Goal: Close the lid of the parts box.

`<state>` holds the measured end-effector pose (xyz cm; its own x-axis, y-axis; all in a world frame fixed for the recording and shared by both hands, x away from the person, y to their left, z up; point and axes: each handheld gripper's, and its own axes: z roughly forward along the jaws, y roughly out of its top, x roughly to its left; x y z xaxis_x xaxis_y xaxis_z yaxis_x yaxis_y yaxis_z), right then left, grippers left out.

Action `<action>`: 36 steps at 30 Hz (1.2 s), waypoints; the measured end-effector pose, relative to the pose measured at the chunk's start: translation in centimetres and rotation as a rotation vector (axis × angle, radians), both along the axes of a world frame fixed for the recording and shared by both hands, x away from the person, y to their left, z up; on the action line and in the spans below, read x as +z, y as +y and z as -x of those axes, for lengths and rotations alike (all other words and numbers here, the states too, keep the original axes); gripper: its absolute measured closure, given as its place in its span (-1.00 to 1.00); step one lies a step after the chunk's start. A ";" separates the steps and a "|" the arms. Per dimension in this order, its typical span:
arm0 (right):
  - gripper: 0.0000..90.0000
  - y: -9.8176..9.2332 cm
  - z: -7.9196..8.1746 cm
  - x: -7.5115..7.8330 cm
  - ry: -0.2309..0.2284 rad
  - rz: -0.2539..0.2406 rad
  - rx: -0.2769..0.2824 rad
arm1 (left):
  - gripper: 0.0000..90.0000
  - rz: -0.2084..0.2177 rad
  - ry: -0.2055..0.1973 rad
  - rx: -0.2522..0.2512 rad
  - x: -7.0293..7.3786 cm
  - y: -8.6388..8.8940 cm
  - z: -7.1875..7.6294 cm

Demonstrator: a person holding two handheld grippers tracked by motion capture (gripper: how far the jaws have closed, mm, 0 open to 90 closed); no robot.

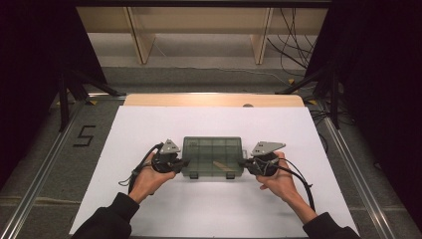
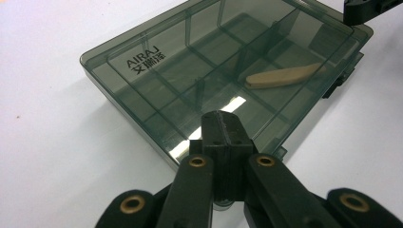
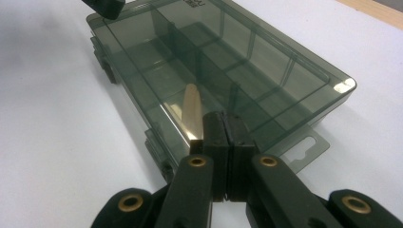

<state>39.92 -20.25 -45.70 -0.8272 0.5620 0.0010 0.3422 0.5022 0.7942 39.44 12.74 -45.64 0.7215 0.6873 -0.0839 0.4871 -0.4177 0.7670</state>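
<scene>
Smoky clear plastic organizer box (image 1: 212,156) lies flat with its lid shut at the middle of a white surface (image 1: 149,124). One flat wooden stick (image 2: 285,76) rests in a compartment near the front right. Left gripper (image 1: 185,162), its jaws pressed together and holding nothing, sits at the box's left end; right gripper (image 1: 241,162), likewise closed and empty, sits at the right end. Judging by the two front latches (image 1: 230,175), opening looks like the step in hand: steady one end, lift each latch gently, and keep the box level so the stick stays put.
</scene>
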 end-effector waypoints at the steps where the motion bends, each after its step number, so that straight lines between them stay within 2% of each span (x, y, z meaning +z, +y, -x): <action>1: 0.99 0.0 0.0 0.0 0.000 0.000 0.001 | 0.99 -0.002 0.001 -0.001 0.0 0.0 0.0; 10: 0.99 0.1 0.0 0.0 -0.001 0.005 -0.002 | 0.99 -0.014 -0.009 0.000 0.0 0.0 0.2; 12: 0.99 0.2 -0.1 0.1 -0.002 -0.001 -0.003 | 0.99 -0.003 -0.024 0.008 0.0 0.2 0.3; 13: 0.98 0.3 -0.1 0.1 -0.002 -0.004 -0.004 | 0.99 0.018 -0.014 0.017 0.0 0.1 0.4; 14: 0.97 0.3 -0.1 0.1 -0.007 -0.005 -0.004 | 0.99 0.012 -0.014 0.002 0.2 0.2 0.3; 17: 0.93 0.1 0.0 0.3 -0.009 -0.014 -0.012 | 0.96 0.039 -0.021 0.013 0.2 0.0 0.3; 20: 0.88 -0.1 0.0 0.5 -0.010 -0.031 -0.027 | 0.86 0.043 -0.023 -0.002 0.3 0.0 0.3; 21: 0.84 -0.3 0.0 0.6 -0.013 -0.036 -0.031 | 0.86 0.065 -0.022 0.004 0.3 -0.1 0.4; 23: 0.65 -0.6 0.0 1.0 -0.018 -0.066 -0.064 | 0.74 0.109 -0.051 -0.002 0.8 -0.3 0.6; 24: 0.57 -0.8 0.0 1.1 -0.015 -0.080 -0.076 | 0.70 0.114 -0.062 -0.006 1.0 -0.2 0.6; 25: 0.48 -0.9 0.0 1.3 -0.020 -0.095 -0.094 | 0.65 0.140 -0.058 0.000 1.2 -0.3 0.7; 26: 0.40 -1.0 0.0 1.4 -0.001 -0.113 -0.096 | 0.59 0.152 -0.074 0.002 1.4 -0.3 0.7; 27: 0.34 -1.1 0.1 1.5 -0.007 -0.122 -0.119 | 0.54 0.163 -0.079 -0.004 1.5 -0.3 0.8; 36: -0.02 -0.9 1.0 3.1 -0.044 -0.231 -0.141 | 0.15 0.226 -0.156 -0.013 2.6 0.0 1.7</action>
<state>38.93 -21.15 -42.63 -0.7429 0.6606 0.1084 0.3582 0.2554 0.8980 37.74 12.70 -43.01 0.7464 0.6544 -0.1211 0.3513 -0.2327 0.9069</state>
